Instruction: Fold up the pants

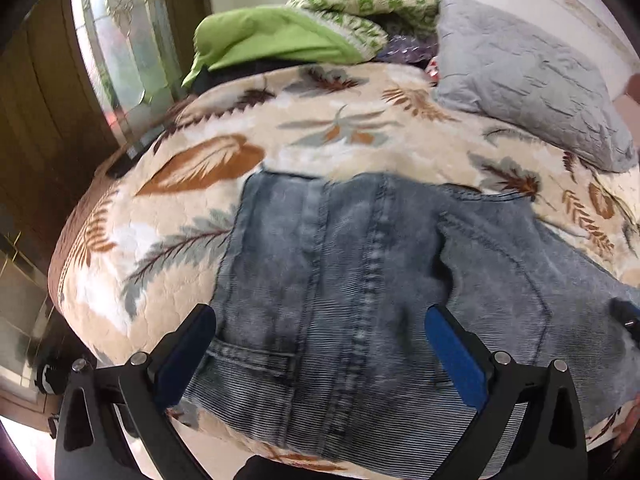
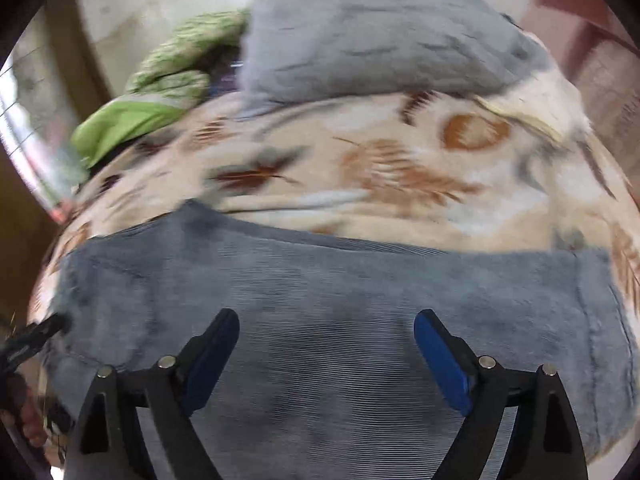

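Faded blue denim pants lie flat on a bed with a cream leaf-print cover. The waistband and back pocket show in the left wrist view; the legs show in the right wrist view. My left gripper is open and empty, hovering just above the pants near the seat seam. My right gripper is open and empty above the leg fabric. The right gripper's tip shows at the right edge of the left wrist view. The left gripper shows at the left edge of the right wrist view.
A grey quilted pillow lies at the head of the bed, also in the right wrist view. A green knit blanket and green cloth are piled beside it. A window and wooden wall stand left.
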### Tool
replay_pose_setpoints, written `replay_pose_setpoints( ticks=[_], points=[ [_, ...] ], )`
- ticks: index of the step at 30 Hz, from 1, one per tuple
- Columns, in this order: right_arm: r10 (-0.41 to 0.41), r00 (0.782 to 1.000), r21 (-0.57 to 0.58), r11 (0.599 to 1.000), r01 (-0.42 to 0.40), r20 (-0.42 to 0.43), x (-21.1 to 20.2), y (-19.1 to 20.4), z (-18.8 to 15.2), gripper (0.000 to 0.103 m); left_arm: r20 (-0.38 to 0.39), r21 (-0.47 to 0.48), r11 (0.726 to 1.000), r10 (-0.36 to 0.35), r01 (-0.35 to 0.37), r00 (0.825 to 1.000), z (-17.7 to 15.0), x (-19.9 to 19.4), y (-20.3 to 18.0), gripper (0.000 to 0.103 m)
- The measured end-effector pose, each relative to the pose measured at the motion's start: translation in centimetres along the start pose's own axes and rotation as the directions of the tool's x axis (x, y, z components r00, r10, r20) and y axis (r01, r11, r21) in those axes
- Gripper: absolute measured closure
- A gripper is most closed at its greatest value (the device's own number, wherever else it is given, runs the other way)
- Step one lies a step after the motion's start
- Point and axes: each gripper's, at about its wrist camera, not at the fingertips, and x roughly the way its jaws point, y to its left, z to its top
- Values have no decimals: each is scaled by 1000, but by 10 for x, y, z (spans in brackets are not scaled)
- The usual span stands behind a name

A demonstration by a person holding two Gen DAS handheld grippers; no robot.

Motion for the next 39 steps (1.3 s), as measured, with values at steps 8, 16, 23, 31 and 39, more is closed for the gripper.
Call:
replay_pose_setpoints(
  ticks=[8, 16, 23, 31, 39],
  points=[
    [114, 989, -36, 992, -118, -91, 35, 37, 5, 49, -11, 127, 992, -2, 4, 1000, -6, 9, -47, 0],
    [102, 985, -25, 994, -106, -139, 68, 35, 22, 59, -68, 127, 991, 41, -32, 997, -2, 42, -45, 0],
    [73, 989, -69, 994, -82, -131, 85, 35, 37, 65, -75, 140, 989, 59, -48, 995, 12, 61, -49, 0],
    [196, 977, 54, 980, -193, -82, 56, 5, 43, 63, -124, 85, 994, 74, -64, 990, 9, 49, -44, 0],
    [137, 988, 272, 950, -152, 74, -32, -102, 21, 44, -20, 161, 987, 9, -5, 1000, -3, -1, -88, 0]
  ],
)
